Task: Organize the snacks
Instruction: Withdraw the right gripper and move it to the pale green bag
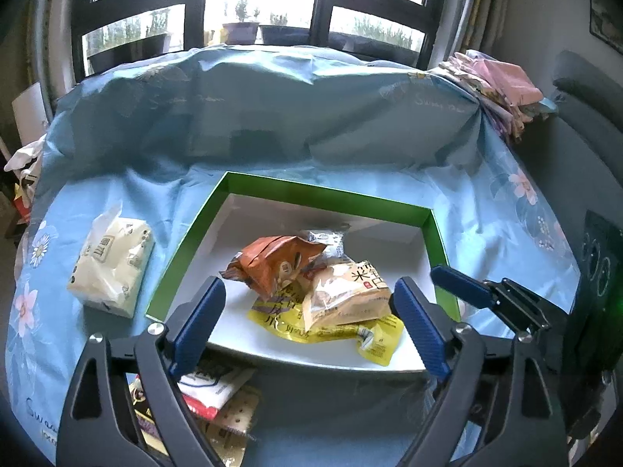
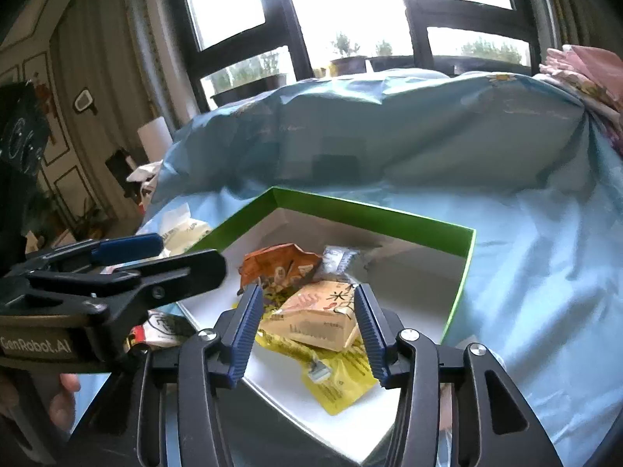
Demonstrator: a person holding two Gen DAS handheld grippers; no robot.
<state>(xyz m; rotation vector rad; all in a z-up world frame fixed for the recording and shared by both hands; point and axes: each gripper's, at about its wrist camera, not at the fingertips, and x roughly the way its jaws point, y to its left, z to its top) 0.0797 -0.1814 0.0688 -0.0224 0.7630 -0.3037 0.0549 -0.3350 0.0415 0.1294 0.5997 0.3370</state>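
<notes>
A green-walled box (image 1: 296, 188) (image 2: 373, 210) with a white floor lies on the blue cloth. Inside it are an orange snack bag (image 1: 272, 260) (image 2: 278, 266), a tan packet (image 1: 342, 292) (image 2: 315, 315), a yellow packet (image 1: 373, 344) (image 2: 338, 381) and a small silver packet (image 1: 325, 239) (image 2: 337, 258). My left gripper (image 1: 307, 323) is open and empty over the box's near edge. My right gripper (image 2: 305, 334) is open and empty, its blue pads either side of the tan packet. More packets (image 1: 212, 385) lie in front of the box, below the left gripper.
A cream tissue pack (image 1: 111, 262) (image 2: 183, 229) lies left of the box. Folded pink cloth (image 1: 502, 85) sits at the far right on the raised bedding. Windows stand behind. The right gripper shows in the left wrist view (image 1: 479, 292); the left gripper shows in the right wrist view (image 2: 117, 268).
</notes>
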